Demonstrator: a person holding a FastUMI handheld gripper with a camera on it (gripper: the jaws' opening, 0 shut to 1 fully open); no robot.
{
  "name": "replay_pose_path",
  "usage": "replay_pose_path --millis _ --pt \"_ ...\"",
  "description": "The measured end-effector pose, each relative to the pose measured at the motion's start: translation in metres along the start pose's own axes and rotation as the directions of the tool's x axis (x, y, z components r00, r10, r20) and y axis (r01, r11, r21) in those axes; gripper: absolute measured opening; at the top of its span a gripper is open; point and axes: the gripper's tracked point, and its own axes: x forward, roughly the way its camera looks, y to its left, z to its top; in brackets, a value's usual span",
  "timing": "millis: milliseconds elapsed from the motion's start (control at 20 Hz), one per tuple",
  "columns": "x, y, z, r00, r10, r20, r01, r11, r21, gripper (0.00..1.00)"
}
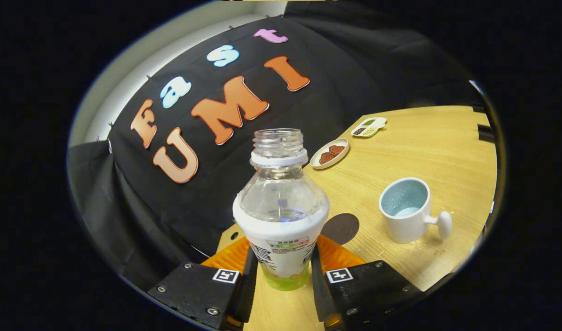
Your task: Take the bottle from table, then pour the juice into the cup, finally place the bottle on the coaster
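Gripper view: the tongs (281, 276) are clamped on the bottle (281, 216), both fingers pressing its labelled lower body from either side. The bottle stands upright between them, uncapped, clear above, with a little green juice (285, 281) at its base. Just beyond the bottle at about 2 o'clock lies the dark round coaster (341, 227) on the bench (423, 138). Further at 3 o'clock sits the white cup (407, 211), handle to its right. At 1 o'clock, far back, are a small dish (329, 154) and a tray (369, 126)
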Motion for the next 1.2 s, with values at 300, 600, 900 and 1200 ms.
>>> replay_pose_path --millis 300,600,900,1200 --pt "-0.005 0.005 0.019 0.997 0.055 0.059 -0.069 0.966 0.250 0.54" --pt "-0.003 0.009 0.027 0.990 0.108 0.090 -0.136 0.892 0.431 0.54" --pt "0.011 0.008 0.026 0.991 0.120 0.062 -0.134 0.814 0.566 0.54" --pt "0.021 0.012 0.030 0.988 0.148 0.053 -0.145 0.734 0.663 0.54"
